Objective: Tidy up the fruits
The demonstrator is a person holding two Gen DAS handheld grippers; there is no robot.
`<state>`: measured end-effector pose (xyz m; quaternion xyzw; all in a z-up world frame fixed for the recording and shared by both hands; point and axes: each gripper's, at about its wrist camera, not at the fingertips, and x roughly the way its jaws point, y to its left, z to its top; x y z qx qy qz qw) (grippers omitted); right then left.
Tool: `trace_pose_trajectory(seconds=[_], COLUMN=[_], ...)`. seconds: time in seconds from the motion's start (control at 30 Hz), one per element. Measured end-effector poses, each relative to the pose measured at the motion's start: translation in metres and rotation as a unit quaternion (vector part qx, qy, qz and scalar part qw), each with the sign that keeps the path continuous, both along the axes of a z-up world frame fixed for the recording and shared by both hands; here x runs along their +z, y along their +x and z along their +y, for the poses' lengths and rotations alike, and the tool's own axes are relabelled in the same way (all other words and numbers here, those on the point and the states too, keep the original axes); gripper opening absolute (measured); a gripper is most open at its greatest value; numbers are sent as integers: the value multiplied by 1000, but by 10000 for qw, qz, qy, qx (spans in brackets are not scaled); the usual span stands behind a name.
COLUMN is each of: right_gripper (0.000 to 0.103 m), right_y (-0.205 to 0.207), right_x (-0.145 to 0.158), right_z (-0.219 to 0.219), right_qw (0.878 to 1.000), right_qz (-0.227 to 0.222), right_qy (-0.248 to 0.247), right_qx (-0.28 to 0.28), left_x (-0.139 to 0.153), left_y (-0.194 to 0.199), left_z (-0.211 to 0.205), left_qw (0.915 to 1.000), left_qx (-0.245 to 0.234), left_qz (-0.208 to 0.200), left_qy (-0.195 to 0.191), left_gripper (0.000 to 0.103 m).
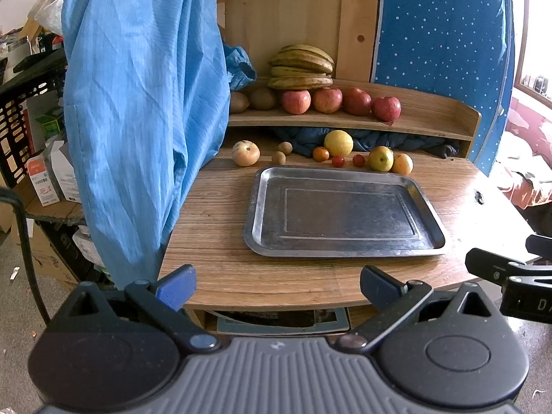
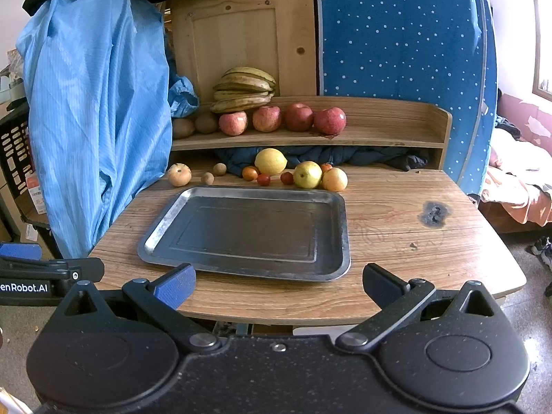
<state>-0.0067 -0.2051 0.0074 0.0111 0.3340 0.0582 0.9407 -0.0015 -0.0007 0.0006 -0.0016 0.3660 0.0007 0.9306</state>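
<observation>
Dull scuffed rectangular metal tray (image 2: 165, 222), wood-grain laminate table (image 2: 396, 241), creased light-blue cloth garment (image 1: 138, 103), matt black plastic left tool (image 1: 276, 286).

White letters "enRobot.AI" stand on the black side of the left gripper (image 2: 38, 288), cut off at the picture's edge. The right gripper (image 1: 528, 303) shows "D", maybe "DA". A box's (image 1: 43, 181) print is too small to read.

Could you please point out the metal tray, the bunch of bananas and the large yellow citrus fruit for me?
metal tray (image 2: 165, 222): right wrist view, on its bare left rim.
bunch of bananas (image 1: 300, 67): left wrist view, middle of the stack.
large yellow citrus fruit (image 2: 270, 161): right wrist view, centre of its skin.
</observation>
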Motion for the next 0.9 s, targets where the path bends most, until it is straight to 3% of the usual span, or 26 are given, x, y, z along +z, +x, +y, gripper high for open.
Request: trace_pose_trajectory(seconds=[0.9], right_gripper=[103], right_y=[14], right_x=[-9], right_z=[-9], right_qw=[9999], right_qz=[104], right_qy=[12], right_qx=[-12], left_x=[-8], left_y=[18], left_z=[-17], left_qw=[9999], left_qx=[-30], left_qz=[138], left_qy=[6], left_gripper=[103])
